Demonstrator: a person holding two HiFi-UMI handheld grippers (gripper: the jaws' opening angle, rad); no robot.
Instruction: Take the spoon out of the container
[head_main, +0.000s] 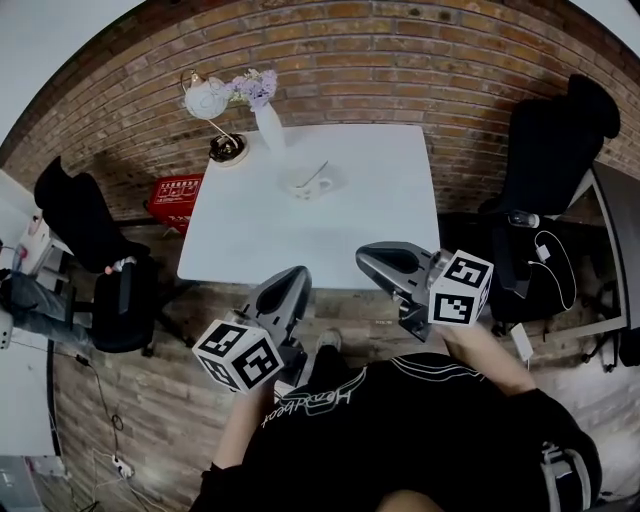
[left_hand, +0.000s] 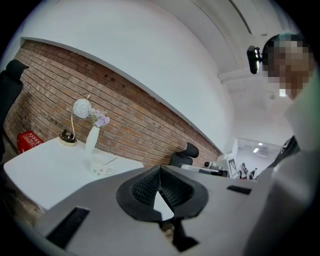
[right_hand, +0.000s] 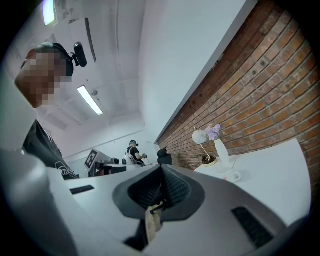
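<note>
A small white cup (head_main: 308, 185) stands on the white table (head_main: 260, 240) toward its far side, and a spoon (head_main: 316, 174) leans out of it. The left gripper view shows the cup (left_hand: 102, 169) and the spoon's handle (left_hand: 112, 160) far ahead; the right gripper view shows the cup (right_hand: 231, 176) small and distant. My left gripper (head_main: 292, 283) hangs short of the table's near edge, its jaws shut on nothing (left_hand: 160, 167). My right gripper (head_main: 378, 262) is level over the near edge, also shut and empty (right_hand: 161, 166). Both are well short of the cup.
A white vase with lilac flowers (head_main: 268, 122) and a globe lamp (head_main: 205, 98) stand at the table's far left corner, just behind the cup. Black office chairs (head_main: 95, 235) (head_main: 550, 140) flank the table. A red crate (head_main: 176, 190) sits on the floor by the brick wall.
</note>
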